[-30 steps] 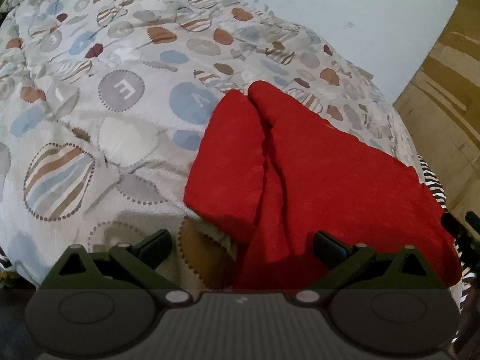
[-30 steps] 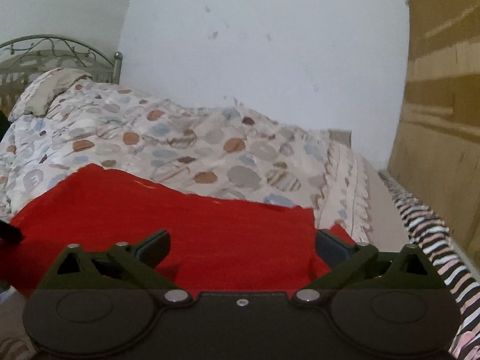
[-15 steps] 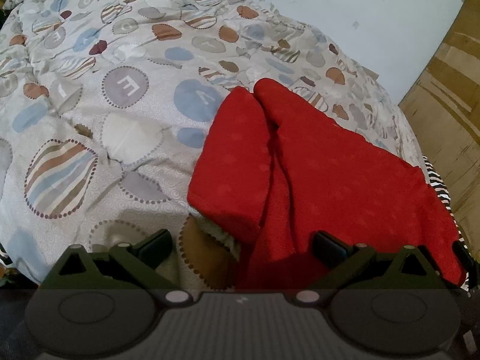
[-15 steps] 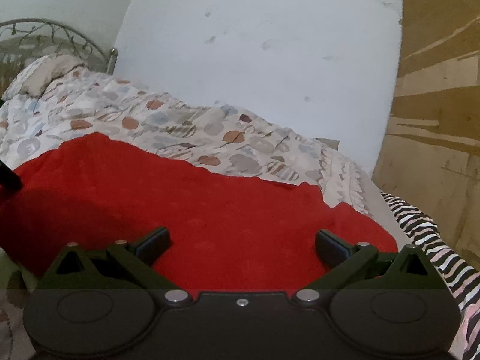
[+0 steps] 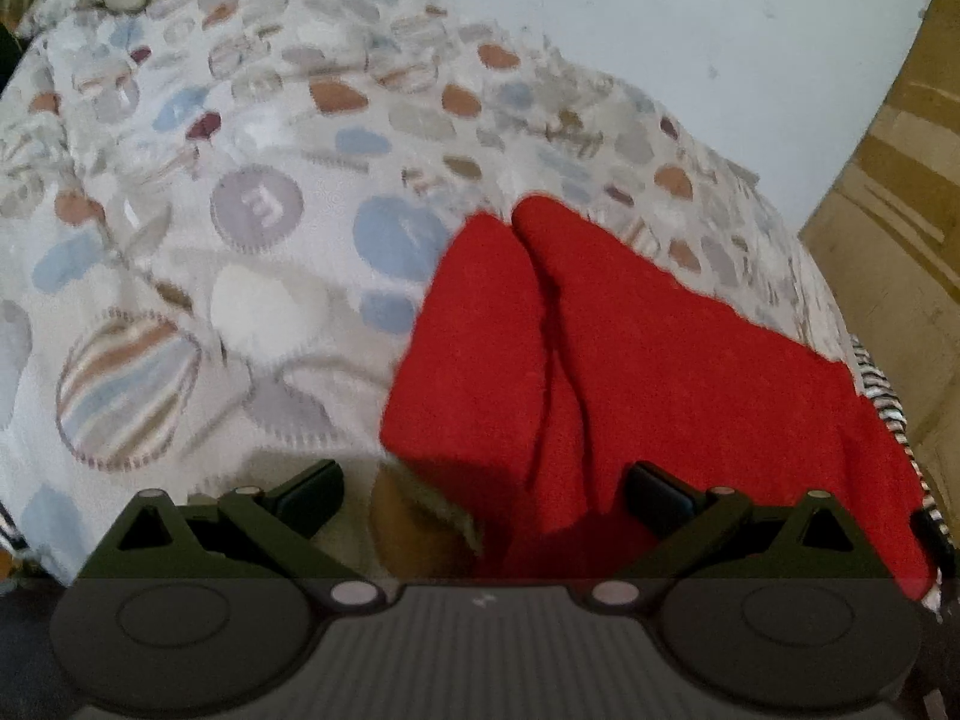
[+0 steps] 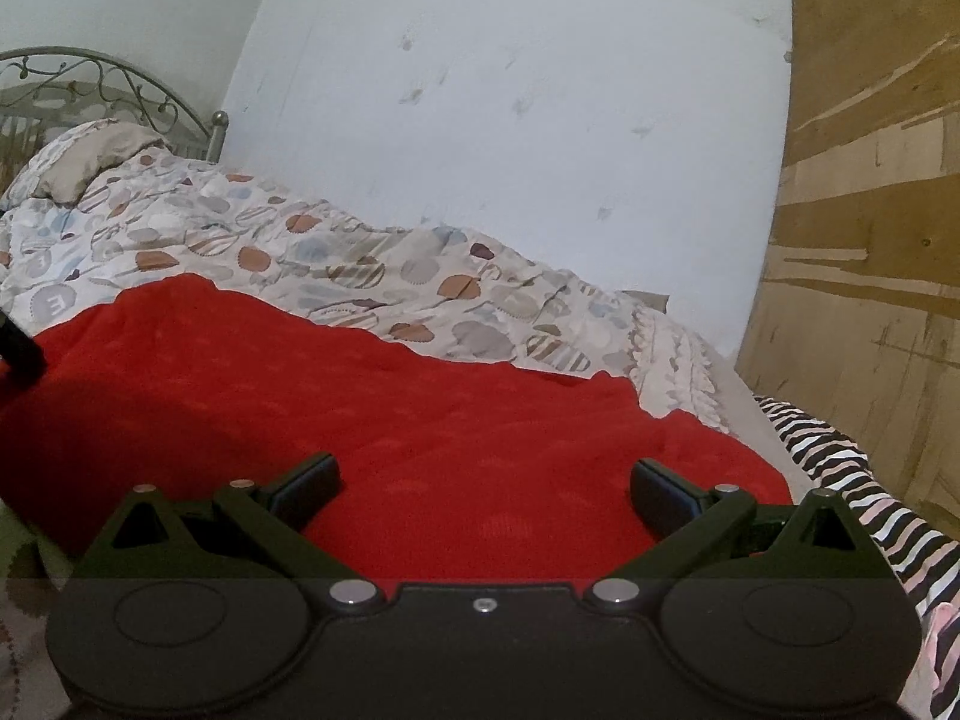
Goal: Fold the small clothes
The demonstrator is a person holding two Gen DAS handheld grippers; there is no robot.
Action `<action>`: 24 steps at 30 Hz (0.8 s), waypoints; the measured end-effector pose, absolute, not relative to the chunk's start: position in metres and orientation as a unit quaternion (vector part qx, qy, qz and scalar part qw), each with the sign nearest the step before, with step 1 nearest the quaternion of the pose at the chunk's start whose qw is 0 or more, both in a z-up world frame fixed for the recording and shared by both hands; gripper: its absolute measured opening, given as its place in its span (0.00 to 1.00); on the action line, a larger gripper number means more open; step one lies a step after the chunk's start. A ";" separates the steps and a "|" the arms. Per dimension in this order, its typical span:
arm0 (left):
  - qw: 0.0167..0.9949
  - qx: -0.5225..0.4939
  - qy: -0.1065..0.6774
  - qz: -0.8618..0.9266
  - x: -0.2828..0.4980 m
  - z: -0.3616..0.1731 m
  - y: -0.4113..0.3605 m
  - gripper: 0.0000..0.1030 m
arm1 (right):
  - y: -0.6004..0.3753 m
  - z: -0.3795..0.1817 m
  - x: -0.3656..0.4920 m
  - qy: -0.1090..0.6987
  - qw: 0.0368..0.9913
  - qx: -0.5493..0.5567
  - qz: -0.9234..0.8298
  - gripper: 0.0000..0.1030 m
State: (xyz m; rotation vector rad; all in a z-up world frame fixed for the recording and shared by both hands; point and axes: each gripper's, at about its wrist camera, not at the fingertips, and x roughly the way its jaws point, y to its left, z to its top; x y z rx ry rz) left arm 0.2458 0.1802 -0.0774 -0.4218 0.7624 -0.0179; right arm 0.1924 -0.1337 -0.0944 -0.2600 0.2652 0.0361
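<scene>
A red knitted garment (image 5: 672, 372) lies on the patterned quilt (image 5: 252, 252), its left part folded over with a lengthwise crease down the middle. My left gripper (image 5: 483, 489) is open and empty, hovering over the garment's near left edge. In the right wrist view the same red garment (image 6: 384, 420) spreads flat in front of my right gripper (image 6: 483, 486), which is open and empty just above its near edge. A dark tip of the left gripper (image 6: 18, 348) shows at the far left of that view.
The quilt (image 6: 372, 264) covers a bed with a metal headboard (image 6: 108, 90) and a pillow (image 6: 90, 156) at the far left. A zebra-striped cloth (image 6: 852, 492) lies at the right bed edge. A wooden panel (image 6: 870, 240) and white wall (image 6: 510, 120) stand behind.
Both grippers have drawn back and risen a little from the garment. The right view has tilted up, showing more of the red cloth lying flat. The garment has not moved.
</scene>
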 end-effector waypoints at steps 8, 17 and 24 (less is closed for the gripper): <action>0.893 -0.204 0.401 -0.027 0.278 -0.085 0.188 1.00 | -0.134 -0.095 0.192 0.131 0.983 -0.124 0.020 0.99; 0.896 -0.209 0.389 -0.047 0.279 -0.083 0.190 0.85 | -0.136 -0.096 0.192 0.129 0.984 -0.118 0.023 0.99; 0.902 -0.202 0.380 -0.044 0.272 -0.080 0.189 0.66 | -0.136 -0.096 0.192 0.129 0.984 -0.118 0.022 0.99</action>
